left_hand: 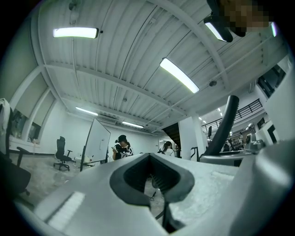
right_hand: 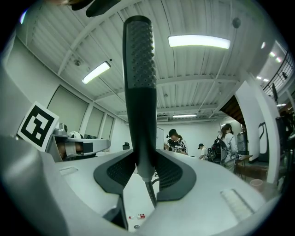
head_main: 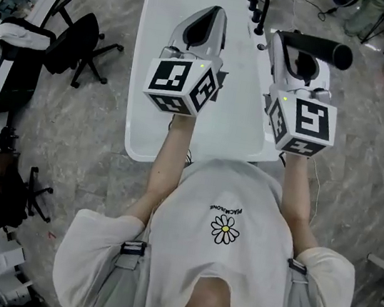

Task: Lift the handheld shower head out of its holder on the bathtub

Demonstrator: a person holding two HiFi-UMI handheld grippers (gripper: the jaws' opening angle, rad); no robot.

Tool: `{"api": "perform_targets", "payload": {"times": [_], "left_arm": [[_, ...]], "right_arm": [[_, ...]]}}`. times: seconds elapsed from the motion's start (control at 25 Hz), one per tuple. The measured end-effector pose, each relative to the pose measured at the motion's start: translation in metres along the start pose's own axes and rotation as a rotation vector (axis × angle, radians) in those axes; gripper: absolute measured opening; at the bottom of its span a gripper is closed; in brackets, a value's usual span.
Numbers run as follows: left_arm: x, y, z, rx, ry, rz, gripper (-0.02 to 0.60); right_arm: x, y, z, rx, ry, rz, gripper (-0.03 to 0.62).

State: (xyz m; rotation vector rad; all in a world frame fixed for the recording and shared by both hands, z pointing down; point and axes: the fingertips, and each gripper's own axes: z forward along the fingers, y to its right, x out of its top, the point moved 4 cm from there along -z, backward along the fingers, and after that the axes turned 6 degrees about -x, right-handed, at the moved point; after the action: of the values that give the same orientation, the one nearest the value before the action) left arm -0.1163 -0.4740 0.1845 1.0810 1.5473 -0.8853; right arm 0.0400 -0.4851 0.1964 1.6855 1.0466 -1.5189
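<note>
The shower head [right_hand: 139, 69] is clamped by its lower handle in the right gripper [right_hand: 142, 166]. The jaws stand apart only by the width of the handle, with the dark pads [right_hand: 115, 171] pressing on either side. It points up toward the ceiling, and its ribbed hose [right_hand: 149, 190] trails down from the base between the jaws. In the head view it shows as a black bar lying above the right edge of the bathtub [head_main: 158, 50], near and to the right of the black tap fitting [head_main: 257, 6] at the tub's far end. By this it looks lifted clear of its holder, though the holder itself cannot be picked out.

The left gripper [left_hand: 150, 159] hangs over the middle of the tub with its jaws closed tip to tip and nothing gripped.

To finish the lift well, the grip should probably stay low on the handle. The head is best raised straight and slowly, so that the hose follows without snagging on the tap fitting or pulling the handle askew in the pads.

Around the tub, a black office chair [head_main: 75, 47] stands to the left on the floor. Several people [right_hand: 176, 140] stand far off across the room, well clear of the work.
</note>
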Motion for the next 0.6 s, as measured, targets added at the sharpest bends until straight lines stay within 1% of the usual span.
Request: {"api": "perform_targets", "payload": {"times": [0.6], "left_arm": [[0.000,0.023,-0.005,-0.026,-0.015,0.011,0.000]], "right_arm": [[-0.003,0.014,-0.019,-0.024,-0.008,0.026,0.152]]}}
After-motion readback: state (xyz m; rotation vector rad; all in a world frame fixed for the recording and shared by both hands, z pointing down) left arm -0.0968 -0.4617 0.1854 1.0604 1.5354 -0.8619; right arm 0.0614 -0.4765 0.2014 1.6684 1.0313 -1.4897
